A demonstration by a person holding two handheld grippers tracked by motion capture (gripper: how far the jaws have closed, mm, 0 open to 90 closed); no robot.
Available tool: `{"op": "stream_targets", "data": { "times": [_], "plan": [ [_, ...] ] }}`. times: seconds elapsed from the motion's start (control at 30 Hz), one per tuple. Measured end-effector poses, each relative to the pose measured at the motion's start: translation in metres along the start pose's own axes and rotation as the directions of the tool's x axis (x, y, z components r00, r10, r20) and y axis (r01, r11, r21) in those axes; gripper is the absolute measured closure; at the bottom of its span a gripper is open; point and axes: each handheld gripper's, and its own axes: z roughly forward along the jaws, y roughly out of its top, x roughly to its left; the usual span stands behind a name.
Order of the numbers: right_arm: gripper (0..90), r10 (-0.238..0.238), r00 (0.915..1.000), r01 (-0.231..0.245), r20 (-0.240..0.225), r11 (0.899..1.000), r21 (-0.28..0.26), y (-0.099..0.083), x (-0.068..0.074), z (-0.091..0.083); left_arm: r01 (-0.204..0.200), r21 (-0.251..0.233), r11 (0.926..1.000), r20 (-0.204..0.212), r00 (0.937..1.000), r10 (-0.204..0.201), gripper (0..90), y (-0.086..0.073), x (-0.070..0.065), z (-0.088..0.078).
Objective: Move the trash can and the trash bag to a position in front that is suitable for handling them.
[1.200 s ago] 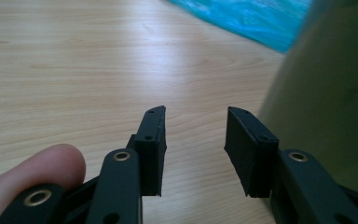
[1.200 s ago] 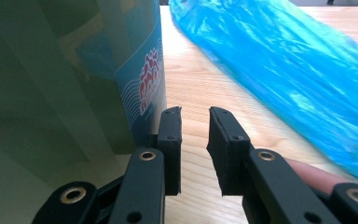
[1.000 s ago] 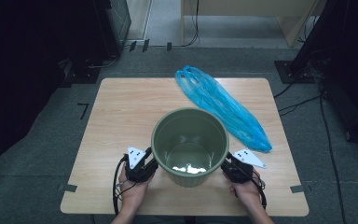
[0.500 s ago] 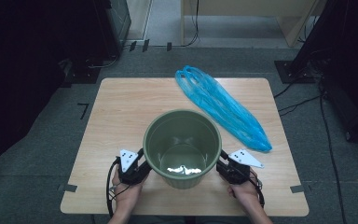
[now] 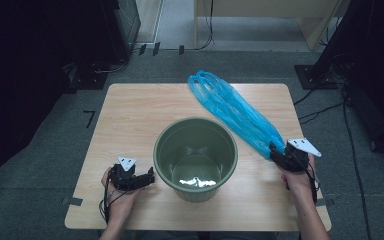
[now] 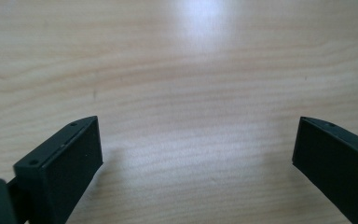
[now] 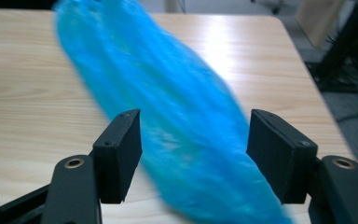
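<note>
A green bucket [image 5: 196,192] stands upright in the middle of the wooden table [image 5: 130,115], with light glinting on its floor. A long blue plastic bag [image 5: 230,110] lies slanted from the far middle to the right edge. My left gripper [image 5: 150,178] sits just left of the bucket's base. Its jaws have just been opening and now stand wide over bare wood [image 6: 196,93], with nothing between them [image 6: 196,135]. My right gripper [image 5: 274,151] is at the bag's near end. Its jaws have also just been opening, and the blue bag [image 7: 182,121] lies between them [image 7: 193,135] without being pinched.
Dark cabinets [image 5: 55,45] stand off the table's far left. Black equipment and cables [image 5: 330,90] lie on the floor at the right. A pale wooden piece of furniture [image 5: 260,15] stands at the back. The table's right edge runs close to my right hand.
Both grippers were against the bucket's sides. The left one has since drawn slightly away and opened wide. The right one has swung right to the bag's near end and opened.
</note>
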Motion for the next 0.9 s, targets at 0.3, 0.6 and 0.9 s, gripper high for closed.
{"op": "stream_targets", "data": {
  "times": [0.3,0.6,0.9],
  "plan": [
    [73.5,0.002,1.0,-0.003,0.002,0.991,0.135,-0.018,-0.016,0.026,-0.005,0.018,0.9998,0.001,1.0,0.005,1.0,-0.001,0.001,0.002],
    [75.4,0.008,0.9987,0.0,-0.051,0.989,0.151,-0.028,-0.009,0.023,-0.031,0.026,0.9992,0.002,0.9995,0.031,1.0,-0.001,-0.001,0.002],
    [70.1,0.01,0.9917,0.008,-0.128,0.99,0.139,-0.047,0.013,-0.002,-0.039,0.027,0.9989,0.006,0.9992,0.039,1.0,-0.002,-0.002,0.002]
  ]
}}
